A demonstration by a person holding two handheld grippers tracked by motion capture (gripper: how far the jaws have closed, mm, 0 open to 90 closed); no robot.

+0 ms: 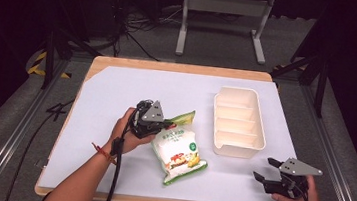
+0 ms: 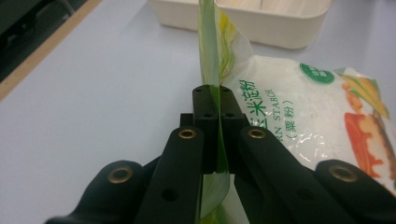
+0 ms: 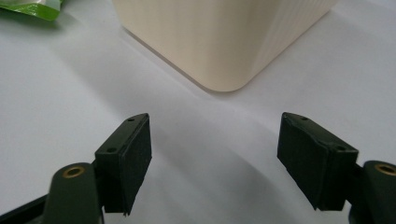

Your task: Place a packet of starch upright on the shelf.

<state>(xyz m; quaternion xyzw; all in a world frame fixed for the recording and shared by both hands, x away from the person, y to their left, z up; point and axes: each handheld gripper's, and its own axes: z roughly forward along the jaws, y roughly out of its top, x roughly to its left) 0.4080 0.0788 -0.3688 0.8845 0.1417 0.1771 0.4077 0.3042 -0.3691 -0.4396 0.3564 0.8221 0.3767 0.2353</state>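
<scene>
Your left gripper pinches the bag's top seam beside the tray (right gripper gaping, idle near the tray's corner), so you're mid-lift; next, probably carry it over the tray.

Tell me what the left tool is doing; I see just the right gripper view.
Observer: The left tool is shut on the green top seam of the white plastic corn starch bag.
Operator: Report the inside of the cream plastic box.
Observer: The cream plastic box has four compartments, all bare.
Operator: Say where the bag lies.
Observer: On the white table sheet, left of the box, apart from it.
</scene>
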